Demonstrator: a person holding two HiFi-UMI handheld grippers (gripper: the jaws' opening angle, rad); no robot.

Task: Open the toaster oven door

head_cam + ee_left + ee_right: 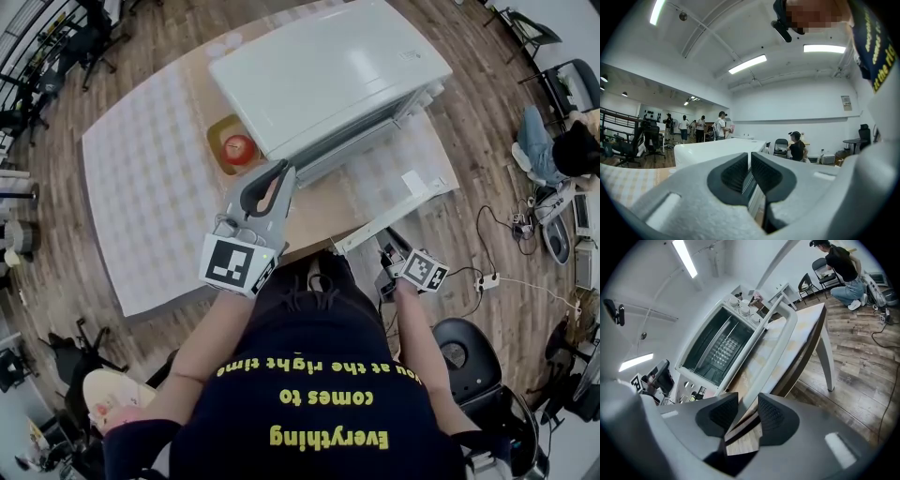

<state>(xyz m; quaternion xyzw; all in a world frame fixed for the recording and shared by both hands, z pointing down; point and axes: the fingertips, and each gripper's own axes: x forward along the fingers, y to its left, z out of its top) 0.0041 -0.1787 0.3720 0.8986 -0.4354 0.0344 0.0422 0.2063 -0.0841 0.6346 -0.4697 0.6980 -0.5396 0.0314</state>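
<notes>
The white toaster oven (328, 70) stands on the table, and its door (394, 169) hangs folded down toward me. In the right gripper view the dark cavity (717, 350) with its rack lies exposed, with knobs (743, 308) beside it. My right gripper (386, 246) (747, 404) is shut on the door handle (398, 214) (773, 326), a white bar running between its pads at the table's near edge. My left gripper (279, 171) (750, 161) hovers shut and empty by the oven's front left corner, pointing almost level.
A red round thing in a yellowish tray (234, 147) sits left of the oven. A checked cloth covers the table (141, 187). A white table leg (827, 357) stands over wood floor. A person (562, 150) crouches at right; a chair (464, 352) and cables lie near.
</notes>
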